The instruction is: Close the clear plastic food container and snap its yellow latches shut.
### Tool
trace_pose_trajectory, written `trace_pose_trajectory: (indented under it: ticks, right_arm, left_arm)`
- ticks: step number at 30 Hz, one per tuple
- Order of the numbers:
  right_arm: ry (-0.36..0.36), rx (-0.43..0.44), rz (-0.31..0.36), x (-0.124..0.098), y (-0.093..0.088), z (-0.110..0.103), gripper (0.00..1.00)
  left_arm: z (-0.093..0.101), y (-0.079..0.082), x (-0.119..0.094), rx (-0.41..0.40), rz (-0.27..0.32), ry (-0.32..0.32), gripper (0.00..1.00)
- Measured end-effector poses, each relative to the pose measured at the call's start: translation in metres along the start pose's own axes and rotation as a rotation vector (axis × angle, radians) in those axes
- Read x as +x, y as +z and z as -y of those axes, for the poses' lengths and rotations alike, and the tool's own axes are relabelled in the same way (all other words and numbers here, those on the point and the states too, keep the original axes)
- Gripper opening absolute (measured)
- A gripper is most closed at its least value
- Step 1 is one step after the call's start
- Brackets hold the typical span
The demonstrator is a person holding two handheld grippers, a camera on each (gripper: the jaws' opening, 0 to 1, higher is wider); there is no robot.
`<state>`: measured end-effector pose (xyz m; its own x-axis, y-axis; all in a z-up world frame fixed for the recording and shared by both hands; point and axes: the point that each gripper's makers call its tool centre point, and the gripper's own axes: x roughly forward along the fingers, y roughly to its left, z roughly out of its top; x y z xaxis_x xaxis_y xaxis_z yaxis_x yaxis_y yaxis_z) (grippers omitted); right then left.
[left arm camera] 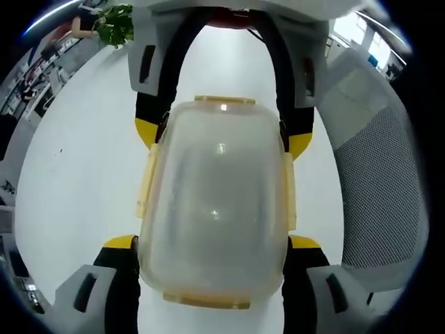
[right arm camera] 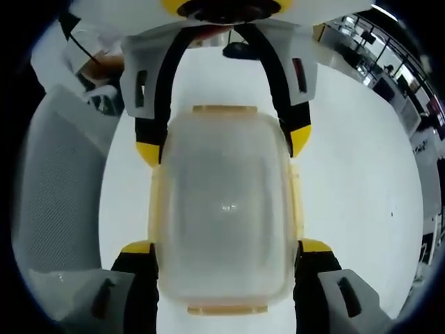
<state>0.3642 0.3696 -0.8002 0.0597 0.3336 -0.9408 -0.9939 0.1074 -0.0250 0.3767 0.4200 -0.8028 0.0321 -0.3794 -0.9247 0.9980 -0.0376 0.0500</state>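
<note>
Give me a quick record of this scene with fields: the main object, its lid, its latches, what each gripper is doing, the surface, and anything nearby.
object: clear plastic food container, held between both grippers
lid: on top of the container
latches: yellow latches show at the ends and along the sides; whether snapped shut cannot be told
left gripper: jaws straddle the container's near end
right gripper: jaws straddle the opposite end, facing the left one
surface: white table
nearby: grey mesh chair, green plant
</note>
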Motion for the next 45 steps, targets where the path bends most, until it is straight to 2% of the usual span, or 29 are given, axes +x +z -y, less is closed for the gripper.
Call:
trace_pose_trajectory:
  ticks: [17,45]
  right_arm:
    - [-0.002,0.004,-0.009,0.002,-0.001,0.021,0.81]
    - [-0.002,0.007,-0.003,0.003,0.003,0.059,0.81]
  left_arm:
    - [-0.022,0.001,0.003,-0.002,-0.001,0.006,0.86]
    - [-0.060,-0.002,0.005,0.006,-0.044,0.005,0.87]
